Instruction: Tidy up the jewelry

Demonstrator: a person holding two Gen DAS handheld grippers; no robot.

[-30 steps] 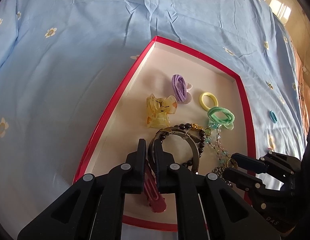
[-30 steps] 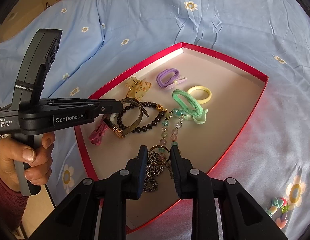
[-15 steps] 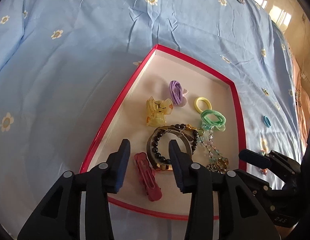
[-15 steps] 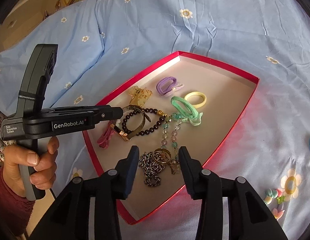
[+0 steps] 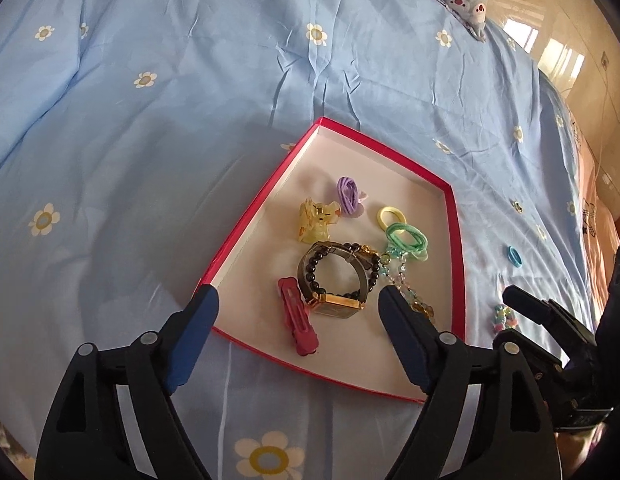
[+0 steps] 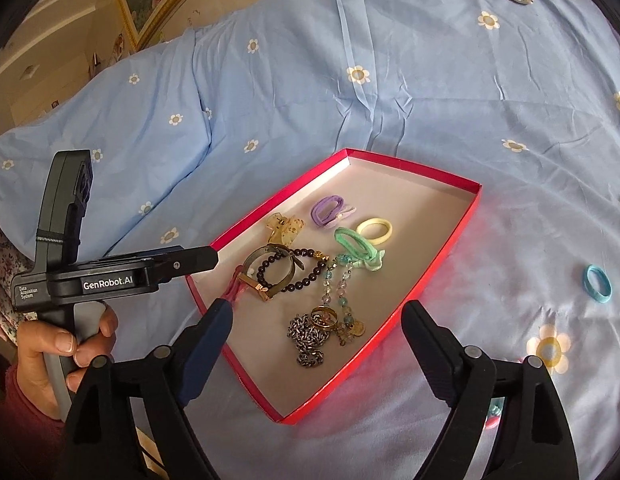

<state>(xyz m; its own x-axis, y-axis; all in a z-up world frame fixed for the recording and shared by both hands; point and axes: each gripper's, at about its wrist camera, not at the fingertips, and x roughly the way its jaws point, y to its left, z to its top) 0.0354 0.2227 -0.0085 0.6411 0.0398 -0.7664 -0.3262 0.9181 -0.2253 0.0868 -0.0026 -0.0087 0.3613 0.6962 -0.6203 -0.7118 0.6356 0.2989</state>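
Outside the red tray (image 6: 461, 224), off its right edge on the bed, lies the blue hair tie (image 6: 597, 283): light, soft, springy. Both grippers, mine left (image 5: 298, 312) and right (image 6: 317, 322), gape empty; I'd pinch one strand of the loop.

On the bed (image 5: 190, 100): a tray (image 5: 457, 240). In the tray, far end: two hair ties (image 5: 348, 195) (image 5: 389, 216) side by side, claw clip (image 5: 315, 222) left of them. Nearer: watch (image 5: 333, 280) with bead bracelet (image 6: 294, 270) across it, hair clip (image 5: 297, 326) at its left, chain (image 6: 308, 336) nearest. Outside the tray, to its right: another hair tie (image 6: 597, 283).
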